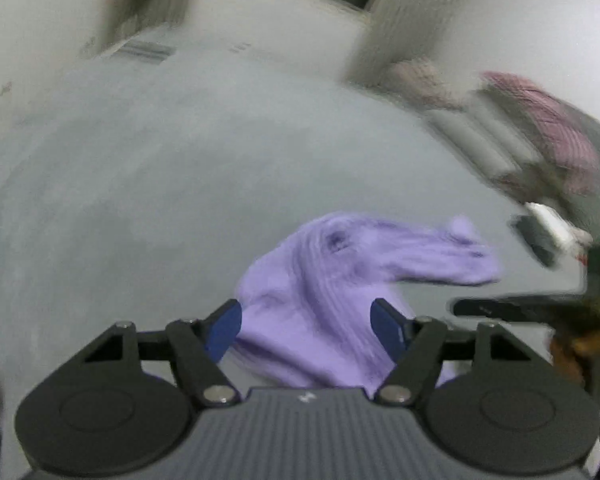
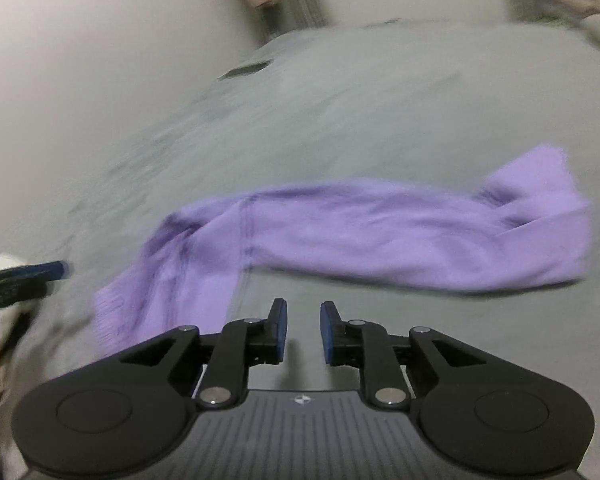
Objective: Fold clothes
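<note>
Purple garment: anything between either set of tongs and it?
Nothing visible. The left tongs stand open right over the purple garment, the cloth showing between the pads. The right tongs are slightly apart and empty, with only bare grey surface between them and the garment just ahead.

Open grey bed [image 2: 380, 92] all round; only purple garment [image 2: 380, 236] lies ahead

Showing on the left gripper [image 1: 306, 330] and right gripper [image 2: 303, 332] alike: black linkage arms, silver pivot screws, blue fingertip pads [image 1: 224, 330], round black side housings, a ribbed grey body with a small white emblem.
</note>
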{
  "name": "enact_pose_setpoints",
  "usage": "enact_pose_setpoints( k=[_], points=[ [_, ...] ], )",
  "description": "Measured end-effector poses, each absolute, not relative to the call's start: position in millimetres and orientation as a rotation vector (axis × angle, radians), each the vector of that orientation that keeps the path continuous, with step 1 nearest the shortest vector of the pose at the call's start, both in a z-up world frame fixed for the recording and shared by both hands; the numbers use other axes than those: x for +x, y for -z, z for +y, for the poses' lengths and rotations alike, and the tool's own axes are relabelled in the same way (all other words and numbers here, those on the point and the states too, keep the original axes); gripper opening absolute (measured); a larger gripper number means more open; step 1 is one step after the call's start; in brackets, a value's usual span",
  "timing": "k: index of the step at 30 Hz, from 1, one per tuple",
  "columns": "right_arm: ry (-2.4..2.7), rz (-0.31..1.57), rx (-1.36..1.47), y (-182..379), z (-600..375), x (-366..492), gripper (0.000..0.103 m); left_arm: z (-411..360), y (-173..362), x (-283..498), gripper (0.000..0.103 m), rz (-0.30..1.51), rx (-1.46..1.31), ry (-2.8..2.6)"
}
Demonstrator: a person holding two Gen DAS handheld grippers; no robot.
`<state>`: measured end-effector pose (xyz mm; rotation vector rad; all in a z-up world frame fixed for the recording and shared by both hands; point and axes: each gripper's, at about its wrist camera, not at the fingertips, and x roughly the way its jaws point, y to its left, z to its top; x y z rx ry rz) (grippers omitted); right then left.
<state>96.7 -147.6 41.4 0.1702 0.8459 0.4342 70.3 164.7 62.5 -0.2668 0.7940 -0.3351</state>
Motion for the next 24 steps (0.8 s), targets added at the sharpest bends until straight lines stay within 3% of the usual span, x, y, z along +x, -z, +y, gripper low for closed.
enact_pose_setpoints(
  k=[2, 9, 10, 12, 24],
  points=[
    [-0.507, 0.882, 0.176, -36, -133, 92, 0.018, 166, -52, 77, 0.062, 0.851, -0.314, 0.269],
    [-0.640, 0.946, 0.155, -20, -94, 72, 0.021, 159, -32, 85, 0.003, 0.867, -0.361, 0.151],
    [-0.627, 0.943, 0.138, -20, -90, 71, 0.019, 161, -33, 84, 0.002, 0.850, -0.380, 0.135],
    [-0.609, 0.930, 0.135, -21, -88, 70, 0.005, 166, -37, 82, 0.002, 0.811, -0.418, 0.103],
    [-0.860, 0.842, 0.232, -58, -27, 15, 0.004, 221, -85, 105, 0.001, 0.573, -0.589, -0.034]
  ],
)
